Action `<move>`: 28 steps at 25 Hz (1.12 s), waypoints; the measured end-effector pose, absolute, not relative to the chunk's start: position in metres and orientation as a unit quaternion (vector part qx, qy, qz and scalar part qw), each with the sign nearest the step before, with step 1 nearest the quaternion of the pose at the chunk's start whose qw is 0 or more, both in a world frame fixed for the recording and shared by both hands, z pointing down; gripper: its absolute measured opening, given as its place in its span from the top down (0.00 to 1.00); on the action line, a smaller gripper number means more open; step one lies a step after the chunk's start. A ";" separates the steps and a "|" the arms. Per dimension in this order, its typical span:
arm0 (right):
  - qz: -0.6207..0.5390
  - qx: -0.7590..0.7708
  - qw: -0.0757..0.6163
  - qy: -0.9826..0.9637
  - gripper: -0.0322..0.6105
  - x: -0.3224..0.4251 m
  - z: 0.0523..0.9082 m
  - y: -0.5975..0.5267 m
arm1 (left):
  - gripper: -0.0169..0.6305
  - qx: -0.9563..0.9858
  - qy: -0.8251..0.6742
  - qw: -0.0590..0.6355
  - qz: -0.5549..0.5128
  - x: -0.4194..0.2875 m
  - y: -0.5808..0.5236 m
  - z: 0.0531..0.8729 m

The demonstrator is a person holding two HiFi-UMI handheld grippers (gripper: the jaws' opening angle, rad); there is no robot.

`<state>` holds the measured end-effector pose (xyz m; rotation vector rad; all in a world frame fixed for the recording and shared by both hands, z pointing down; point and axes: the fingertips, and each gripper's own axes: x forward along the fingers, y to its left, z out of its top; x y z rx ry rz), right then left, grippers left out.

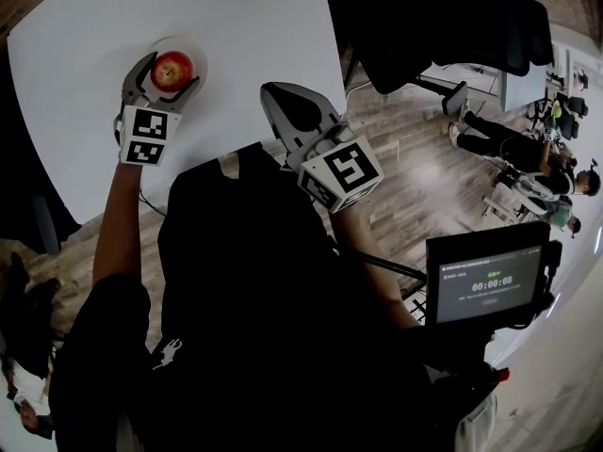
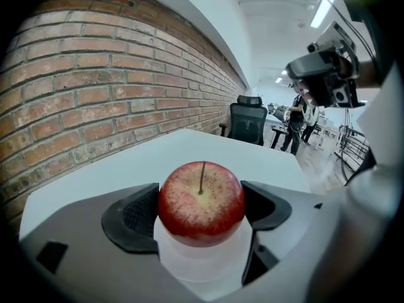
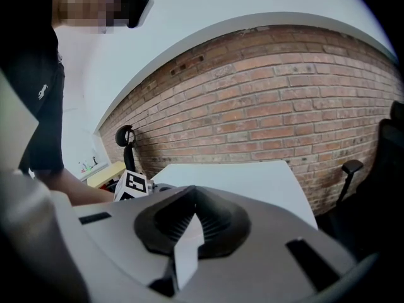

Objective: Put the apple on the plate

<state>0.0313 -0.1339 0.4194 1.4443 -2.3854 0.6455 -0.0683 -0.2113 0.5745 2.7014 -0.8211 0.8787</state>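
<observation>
A red apple [image 1: 171, 69] [image 2: 201, 201] stands stem up on a small white plate [image 1: 199, 60] [image 2: 202, 267] near the far left of the white table [image 1: 254, 26]. My left gripper [image 1: 167, 76] [image 2: 201, 212] reaches over the plate from the near side. Its two dark pads [image 2: 136, 214] press the apple's left and right sides, so it is shut on the apple. My right gripper [image 1: 275, 92] [image 3: 192, 192] hovers over the table's near right edge. It is shut with its tips together and holds nothing.
A red brick wall [image 2: 95, 87] runs behind the table. Black office chairs [image 1: 443, 26] stand on the wood floor to the right, with people [image 1: 528, 149] farther off. A small screen [image 1: 488, 285] showing a timer is at the lower right.
</observation>
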 end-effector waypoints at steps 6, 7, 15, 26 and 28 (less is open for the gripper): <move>0.228 0.498 0.145 -0.824 0.94 0.031 0.422 -0.129 | 0.35 0.908 -0.276 0.095 0.300 -0.066 -0.211 0.581; 0.227 0.497 0.146 -0.825 0.94 0.030 0.421 -0.129 | 0.35 0.908 -0.275 0.095 0.302 -0.066 -0.210 0.582; 0.228 0.498 0.151 -0.823 0.94 0.032 0.421 -0.128 | 0.35 0.905 -0.269 0.093 0.316 -0.065 -0.205 0.595; 0.229 0.505 0.149 -0.819 0.94 0.036 0.421 -0.127 | 0.35 0.898 -0.271 0.076 0.337 -0.068 -0.203 0.606; 0.230 0.505 0.149 -0.818 0.94 0.036 0.422 -0.126 | 0.34 0.897 -0.272 0.077 0.339 -0.069 -0.203 0.607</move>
